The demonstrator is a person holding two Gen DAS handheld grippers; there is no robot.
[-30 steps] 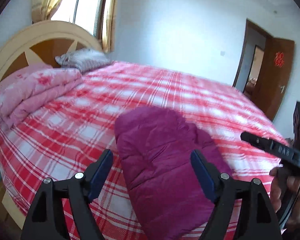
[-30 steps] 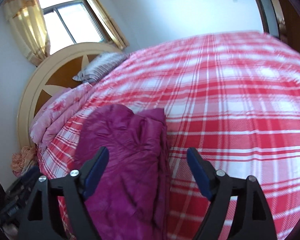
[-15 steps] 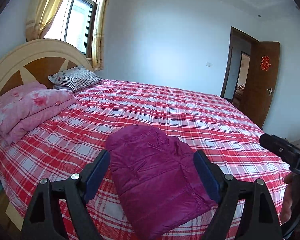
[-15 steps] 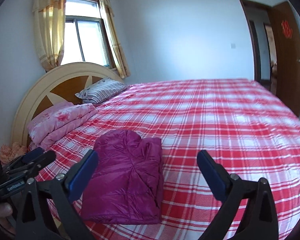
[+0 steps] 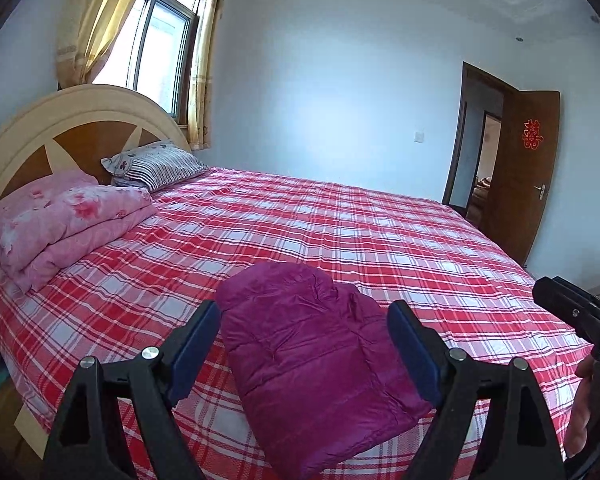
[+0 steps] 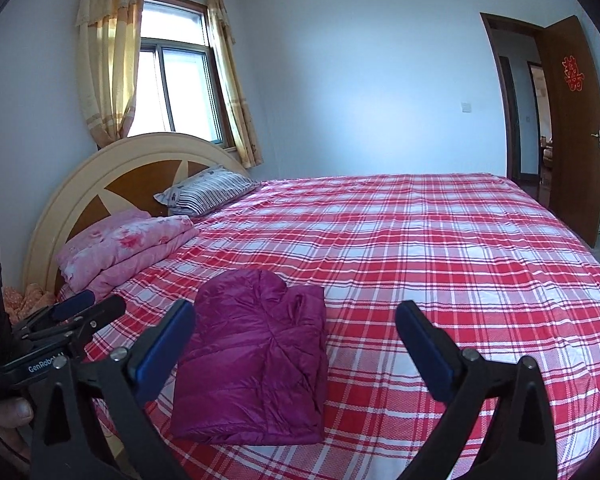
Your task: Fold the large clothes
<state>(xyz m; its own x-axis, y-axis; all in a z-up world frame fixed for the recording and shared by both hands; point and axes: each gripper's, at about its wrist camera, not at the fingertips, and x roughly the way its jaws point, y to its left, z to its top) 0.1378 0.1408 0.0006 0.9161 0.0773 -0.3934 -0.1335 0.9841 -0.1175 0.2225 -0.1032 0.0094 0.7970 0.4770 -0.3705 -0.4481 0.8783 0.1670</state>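
— What are your claws doing?

— My left claw [image 5: 304, 346] has its jaws spread wide with nothing between the pads; the fingers hang in the air above the near edge of the bed [image 5: 340, 232]. My right claw [image 6: 296, 344] is parted even wider and is just as empty. Neither touches cloth. In the right view I can see the left claw [image 6: 72, 312] off to the side, with part of my hand [image 6: 8, 408] around its grip.

— And the garment?

— The purple padded jacket [image 5: 312, 364] lies folded into a thick, roughly rectangular bundle on the red-and-white checked sheet [image 6: 440, 264], close to the near edge of the bed. From the left view it sits between my two fingers, lower down and clear of them; from the right view the purple padded jacket [image 6: 256, 360] lies toward my left finger, with bare sheet beside it on the right.

— What is beyond it?

— Well apart from the jacket, near the headboard [image 5: 72, 128], a folded pink floral quilt [image 5: 64, 220], and past that a striped pillow [image 5: 160, 164]. Behind the headboard is a window [image 6: 176, 88] with yellow curtains [image 6: 108, 60]. On the far right a brown door [image 6: 572, 128] stands open.
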